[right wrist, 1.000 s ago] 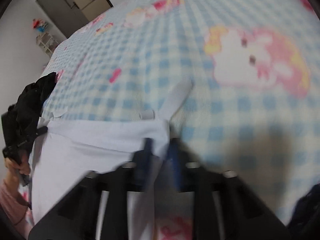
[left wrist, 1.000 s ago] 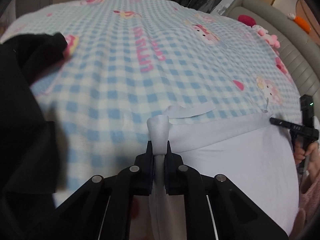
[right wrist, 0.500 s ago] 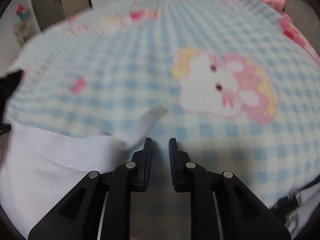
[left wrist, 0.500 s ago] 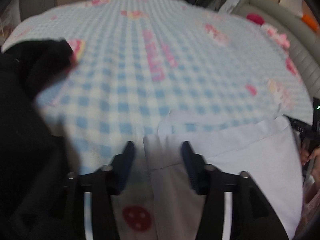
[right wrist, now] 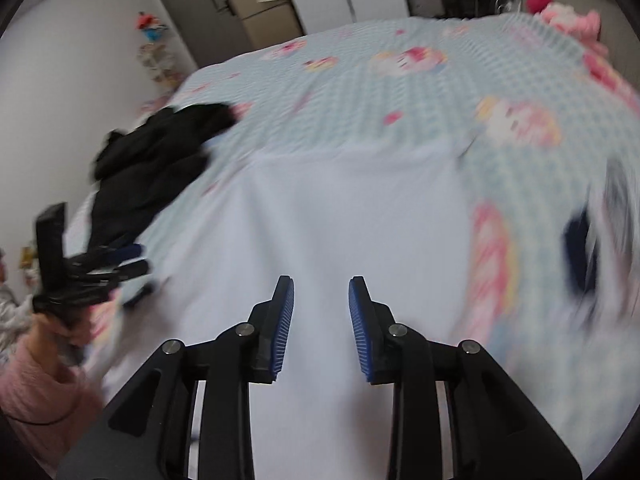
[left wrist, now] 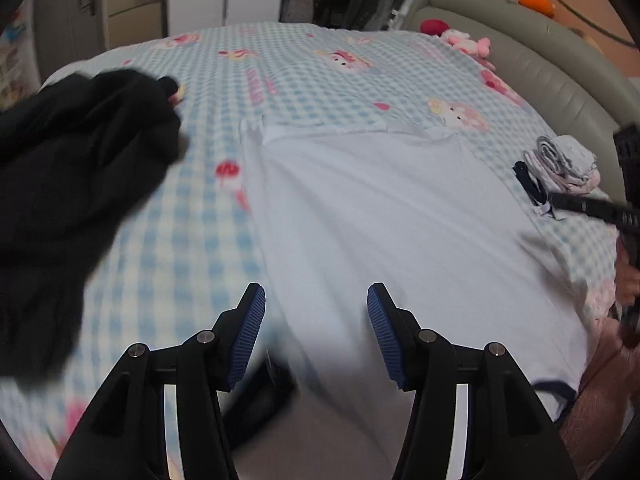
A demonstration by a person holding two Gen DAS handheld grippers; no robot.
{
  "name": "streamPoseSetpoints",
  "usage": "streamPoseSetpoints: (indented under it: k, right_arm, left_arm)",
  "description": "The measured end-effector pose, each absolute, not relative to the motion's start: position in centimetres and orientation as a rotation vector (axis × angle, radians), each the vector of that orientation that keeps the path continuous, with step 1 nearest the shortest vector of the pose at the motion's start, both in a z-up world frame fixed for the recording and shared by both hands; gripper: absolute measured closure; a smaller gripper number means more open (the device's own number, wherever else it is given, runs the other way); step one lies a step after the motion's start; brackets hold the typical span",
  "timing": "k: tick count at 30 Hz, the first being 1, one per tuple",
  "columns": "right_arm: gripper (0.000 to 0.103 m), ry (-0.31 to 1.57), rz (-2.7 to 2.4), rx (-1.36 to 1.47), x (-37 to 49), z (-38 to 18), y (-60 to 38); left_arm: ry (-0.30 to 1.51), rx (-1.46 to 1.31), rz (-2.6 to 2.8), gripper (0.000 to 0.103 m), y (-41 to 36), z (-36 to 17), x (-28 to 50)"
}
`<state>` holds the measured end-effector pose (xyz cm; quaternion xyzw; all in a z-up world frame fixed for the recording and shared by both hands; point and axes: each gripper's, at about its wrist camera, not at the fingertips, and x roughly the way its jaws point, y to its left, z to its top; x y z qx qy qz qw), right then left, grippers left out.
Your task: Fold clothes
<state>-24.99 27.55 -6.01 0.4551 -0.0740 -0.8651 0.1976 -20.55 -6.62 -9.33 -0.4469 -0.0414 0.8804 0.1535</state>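
though the white garment (left wrist: 384, 216) lies spread flat ahead of both grippers, no fold shows yet. left gripper (left wrist: 316, 332) closing, right gripper (right wrist: 321, 326) opening, both empty; black clothes (left wrist: 76, 184) wait left.

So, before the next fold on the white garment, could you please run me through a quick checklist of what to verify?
1. Left gripper free of cloth: ok; nothing between its jaws, which are closing slightly.
2. Right gripper free of cloth: ok; its jaws are opening with nothing between them.
3. White garment spread flat on the checked bedspread: ok; only soft creases show.
4. Far edge and corner tabs lying straight: cannot tell; that edge looks a little ragged and the right wrist view is blurred.
5. Black clothing clear of the white garment: ok; checked cloth shows between them.
6. Small folded pile clear of the white garment: ok, apart, but close.
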Motion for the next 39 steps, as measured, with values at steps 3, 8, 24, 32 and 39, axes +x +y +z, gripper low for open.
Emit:
streamPoseSetpoints:
  k: [3, 8, 24, 32, 39]
  right_arm:
    - [0.074, -0.241, -2.411, 1.292, -19.4, -8.7, 25.7]
    - [0.074, -0.305, -2.42, 1.38, -15.5, -13.2, 24.9]
    - [0.071, -0.247, -2.48, 1.33, -9.5, -13.4, 23.7]
    - [0.069, 0.02, -2.311, 1.176, -12.6, -11.3, 11.3]
    - [0.069, 0.159, -2.23, 1.205, -12.6, -14.5, 3.8]
  left_arm:
    - [-0.261, -1.228, 2.495, 0.063, -6.5, -10.2, -16.2]
    - [-0.229, -1.392, 2.532, 0.071, -5.8, -14.2, -13.9]
    - [-0.772, -1.343, 2.673, 0.057, -15.0, -15.6, -13.9]
    - [-0.71, -1.25, 2.639, 0.095, -14.6, -14.7, -15.1]
    - [-0.729, -1.206, 2.713, 0.096, -17.4, -12.9, -12.8]
